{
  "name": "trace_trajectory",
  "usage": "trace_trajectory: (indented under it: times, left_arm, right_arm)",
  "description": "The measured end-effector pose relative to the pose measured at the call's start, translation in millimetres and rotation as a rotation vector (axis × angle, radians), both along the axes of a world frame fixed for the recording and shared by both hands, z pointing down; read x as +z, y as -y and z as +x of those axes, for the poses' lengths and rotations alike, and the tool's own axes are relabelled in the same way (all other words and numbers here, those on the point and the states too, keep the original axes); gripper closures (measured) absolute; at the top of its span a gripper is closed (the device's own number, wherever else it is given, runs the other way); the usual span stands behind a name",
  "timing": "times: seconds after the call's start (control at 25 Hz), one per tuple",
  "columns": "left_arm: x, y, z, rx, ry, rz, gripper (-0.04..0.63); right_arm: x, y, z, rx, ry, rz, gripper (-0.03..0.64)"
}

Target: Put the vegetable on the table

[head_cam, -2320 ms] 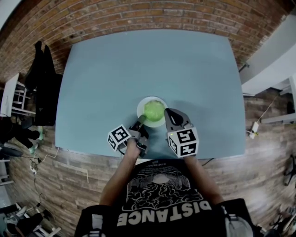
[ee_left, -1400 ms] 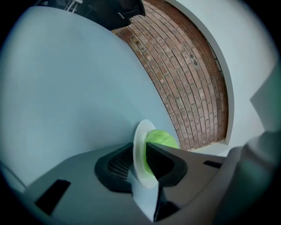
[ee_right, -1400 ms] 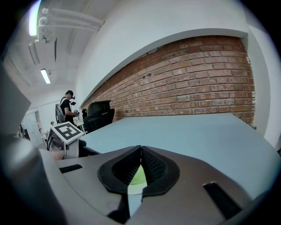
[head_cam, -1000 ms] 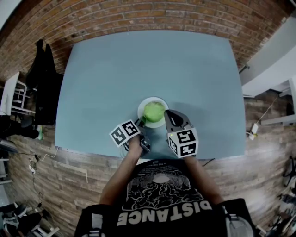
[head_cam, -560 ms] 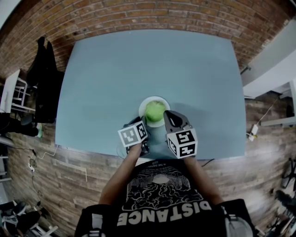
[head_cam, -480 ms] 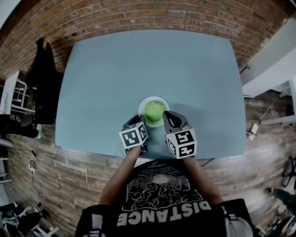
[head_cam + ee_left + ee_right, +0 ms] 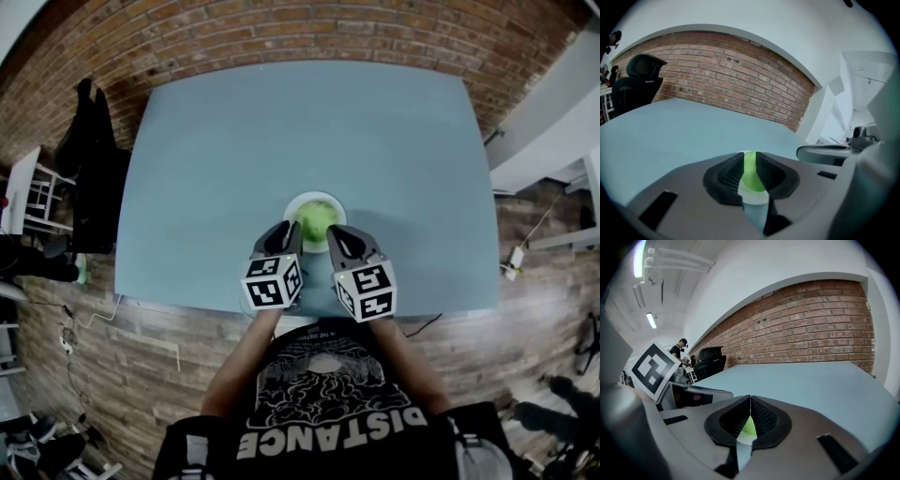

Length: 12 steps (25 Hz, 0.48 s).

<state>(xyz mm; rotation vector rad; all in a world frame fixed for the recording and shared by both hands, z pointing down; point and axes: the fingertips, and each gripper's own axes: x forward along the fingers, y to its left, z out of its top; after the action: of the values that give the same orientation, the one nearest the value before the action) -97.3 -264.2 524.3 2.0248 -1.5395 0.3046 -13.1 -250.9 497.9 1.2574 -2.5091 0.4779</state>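
Observation:
A round green vegetable (image 7: pixel 316 217) lies on a small white plate (image 7: pixel 316 196) near the front of the blue-grey table (image 7: pixel 281 122). Both grippers point at it side by side from the near edge. My left gripper (image 7: pixel 286 229) stops just short of the plate's left rim. Its jaws stand a narrow slit apart, and the vegetable (image 7: pixel 750 176) shows through that slit beyond my left gripper (image 7: pixel 750 161). My right gripper (image 7: pixel 335 230) is at the plate's right rim. In the right gripper view my right gripper (image 7: pixel 750 398) has its tips touching, with a sliver of the vegetable (image 7: pixel 749 426) below them.
A black office chair (image 7: pixel 89 159) stands off the table's left side. A brick wall (image 7: pixel 731 84) runs behind the far edge. A white desk (image 7: pixel 553 122) is to the right. The person's torso is against the near edge.
The left gripper has swung from an angled pose at the plate's lower left to point straight at the vegetable beside the right gripper. The right gripper edged slightly forward.

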Motion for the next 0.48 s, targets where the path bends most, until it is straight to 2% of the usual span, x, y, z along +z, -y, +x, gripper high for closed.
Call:
trace_trajectory:
  times: [0.16,0.48]
  left_arm:
    - [-17,-6,8,0.054,-0.003,0.062,0.518]
    - [-41,-23,20,0.11,-0.019,0.123,0.533]
  right_arm:
    - [-5,-5,-5,0.0,0.009,0.009,0.607]
    - [-15,-16,-10,0.01,0.018,0.025,0.607]
